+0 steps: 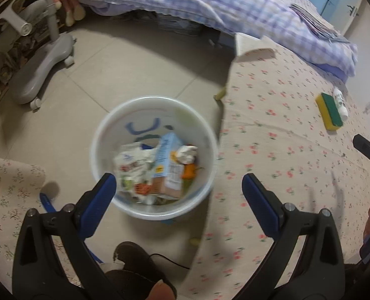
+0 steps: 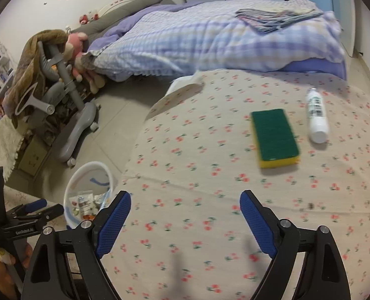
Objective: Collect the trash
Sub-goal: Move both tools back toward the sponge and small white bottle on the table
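A white trash bin (image 1: 205,135) stands on the floor beside the table and holds a blue and brown carton (image 1: 168,165), wrappers and crumpled paper. My left gripper (image 1: 178,187) is open and empty above the bin's near rim. My right gripper (image 2: 185,208) is open and empty over the floral tablecloth (image 2: 197,175). A yellow and green sponge (image 2: 273,136) and a white bottle (image 2: 316,116) lying on its side rest on the table beyond it. The bin (image 2: 84,175) and the left gripper (image 2: 38,208) also show at the lower left of the right wrist view.
The sponge (image 1: 330,111) and the bottle (image 1: 340,102) lie at the right in the left wrist view. A grey chair base with casters (image 1: 42,72) stands on the tile floor. A bed with a checked quilt (image 2: 210,40) is behind the table. A shoe (image 1: 134,262) is below the bin.
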`<state>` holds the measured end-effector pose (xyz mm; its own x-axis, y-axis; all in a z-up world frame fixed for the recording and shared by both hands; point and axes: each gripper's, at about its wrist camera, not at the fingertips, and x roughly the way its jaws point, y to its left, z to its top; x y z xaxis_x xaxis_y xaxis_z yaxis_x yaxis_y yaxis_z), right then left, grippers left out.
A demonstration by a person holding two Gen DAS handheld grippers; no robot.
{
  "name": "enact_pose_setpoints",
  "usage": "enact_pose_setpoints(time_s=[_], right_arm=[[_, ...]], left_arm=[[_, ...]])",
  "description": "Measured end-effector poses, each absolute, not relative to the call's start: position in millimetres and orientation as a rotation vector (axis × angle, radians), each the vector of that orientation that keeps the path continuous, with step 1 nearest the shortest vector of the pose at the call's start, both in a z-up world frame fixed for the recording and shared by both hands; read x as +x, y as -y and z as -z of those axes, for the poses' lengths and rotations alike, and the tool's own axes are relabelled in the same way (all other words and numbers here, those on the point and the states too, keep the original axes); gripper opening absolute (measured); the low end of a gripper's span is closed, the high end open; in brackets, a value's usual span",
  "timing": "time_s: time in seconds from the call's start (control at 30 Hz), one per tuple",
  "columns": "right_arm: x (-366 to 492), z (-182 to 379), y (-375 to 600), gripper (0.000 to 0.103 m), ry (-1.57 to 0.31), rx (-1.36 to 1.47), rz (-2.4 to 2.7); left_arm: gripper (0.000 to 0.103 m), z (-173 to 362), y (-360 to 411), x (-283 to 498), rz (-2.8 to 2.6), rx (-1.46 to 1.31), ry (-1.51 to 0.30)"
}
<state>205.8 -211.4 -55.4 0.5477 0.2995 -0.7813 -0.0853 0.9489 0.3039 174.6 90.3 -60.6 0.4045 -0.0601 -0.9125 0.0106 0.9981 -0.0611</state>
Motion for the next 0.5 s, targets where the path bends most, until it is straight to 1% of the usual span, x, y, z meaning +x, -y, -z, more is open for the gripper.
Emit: enact_pose_setpoints(time_s=[0.27, 0.3, 0.33, 0.37, 0.5], right_arm=[[198, 57, 267, 0.095, -0.95, 0.267, -0.149], [197, 58, 273, 0.097, -0.952, 0.267, -0.138], [196, 60, 280, 0.102, -0.953, 0.269, -0.127], [194, 62, 289, 0.103, -0.955, 0.272, -0.114], [189, 64, 317, 0.103, -0.939, 0.273, -0.067]], left_arm=[[0.1, 60, -38, 185, 0.083, -0.032, -1.153], [0.1, 60, -29, 187, 0.088, -0.031, -1.155], [0.1, 61, -22, 189, 0.092, -0.032, -1.156], [0.1, 62, -15, 191, 0.096, -0.033, -1.156], [0.1, 63, 18, 199, 0.114, -0.037, -1.148]])
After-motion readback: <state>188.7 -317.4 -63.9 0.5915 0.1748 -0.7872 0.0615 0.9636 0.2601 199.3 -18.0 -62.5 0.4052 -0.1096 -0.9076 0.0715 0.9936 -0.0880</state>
